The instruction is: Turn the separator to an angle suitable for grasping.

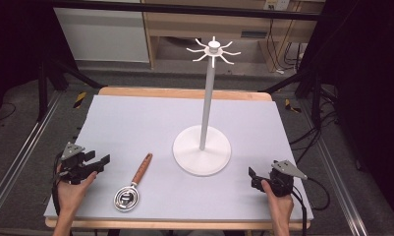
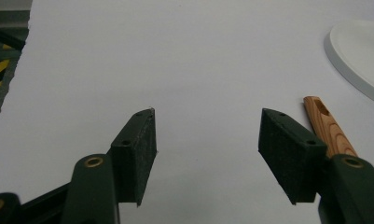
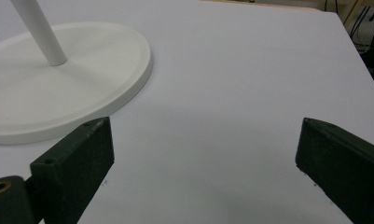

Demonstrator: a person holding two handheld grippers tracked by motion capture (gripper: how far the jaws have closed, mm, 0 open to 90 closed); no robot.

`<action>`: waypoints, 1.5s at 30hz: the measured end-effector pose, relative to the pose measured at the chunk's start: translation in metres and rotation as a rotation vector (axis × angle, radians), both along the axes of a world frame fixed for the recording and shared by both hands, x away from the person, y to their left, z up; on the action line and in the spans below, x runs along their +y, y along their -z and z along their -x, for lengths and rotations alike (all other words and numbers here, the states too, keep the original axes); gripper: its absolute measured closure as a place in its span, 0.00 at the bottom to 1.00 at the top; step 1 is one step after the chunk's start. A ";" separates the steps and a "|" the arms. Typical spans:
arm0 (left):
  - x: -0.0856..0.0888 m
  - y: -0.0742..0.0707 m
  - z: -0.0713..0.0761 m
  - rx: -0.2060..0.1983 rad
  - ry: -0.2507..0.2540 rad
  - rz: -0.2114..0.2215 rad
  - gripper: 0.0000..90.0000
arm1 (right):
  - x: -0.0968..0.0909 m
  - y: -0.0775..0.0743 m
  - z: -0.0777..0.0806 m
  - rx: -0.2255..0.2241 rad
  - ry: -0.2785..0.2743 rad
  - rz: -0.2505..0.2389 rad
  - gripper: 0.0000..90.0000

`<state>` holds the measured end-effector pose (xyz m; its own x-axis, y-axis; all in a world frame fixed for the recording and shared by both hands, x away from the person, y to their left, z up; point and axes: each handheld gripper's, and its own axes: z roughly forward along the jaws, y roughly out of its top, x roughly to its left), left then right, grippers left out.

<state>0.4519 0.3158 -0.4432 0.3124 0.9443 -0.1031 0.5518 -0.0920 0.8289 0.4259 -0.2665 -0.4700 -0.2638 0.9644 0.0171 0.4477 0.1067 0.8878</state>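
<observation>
My left gripper (image 1: 97, 164) sits at the near left of the table (image 1: 135, 113), jaws spread wide w/ nothing between them; in the left gripper view there's just bare white sheet in the gap. The wooden handle (image 2: 328, 127) pokes up just beside the one jaw in that view, apart from it, not gripped. From the high view that handle belongs to a small strainer (image 1: 132, 184) lying flat on the sheet a bit to the right of my left gripper, handle angled away toward the stand, its round metal bowl (image 1: 126, 198) nearest the table's front edge. Can't tell if anything's in the bowl, too small and shiny.

My right gripper (image 1: 256, 178) is at the near right, jaws also wide apart, holding nothing, only sheet between them in the right gripper view.

Between the two, further back, stands the white hook stand (image 1: 207, 98): round base (image 3: 82, 93) flat on the sheet, upright pole, ring of hooks at the top w/ nothing hanging on them
</observation>
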 end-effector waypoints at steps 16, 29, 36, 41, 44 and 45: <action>-0.023 -0.021 0.009 -0.010 0.097 -0.013 0.45 | 0.000 0.001 0.000 0.010 -0.003 0.019 0.06; -0.054 -0.027 0.013 0.031 0.193 -0.061 0.53 | -0.001 0.001 0.000 0.020 -0.007 0.012 0.06; -0.069 -0.023 0.012 0.057 0.231 -0.103 0.55 | -0.001 0.001 0.000 0.025 -0.009 0.014 0.06; -0.076 -0.021 0.010 0.071 0.246 -0.114 0.56 | -0.001 0.001 0.000 0.029 -0.008 0.015 0.06; -0.081 -0.021 0.010 0.079 0.254 -0.121 0.56 | -0.002 0.002 -0.001 0.029 -0.009 0.020 0.06; -0.082 -0.021 0.010 0.082 0.258 -0.125 0.57 | -0.002 0.002 -0.001 0.029 -0.011 0.020 0.06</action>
<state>0.4422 0.2335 -0.4222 0.5389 0.8420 -0.0256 0.5619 -0.3367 0.7556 0.4270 -0.2686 -0.4716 -0.2740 0.9617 0.0056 0.4716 0.1293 0.8723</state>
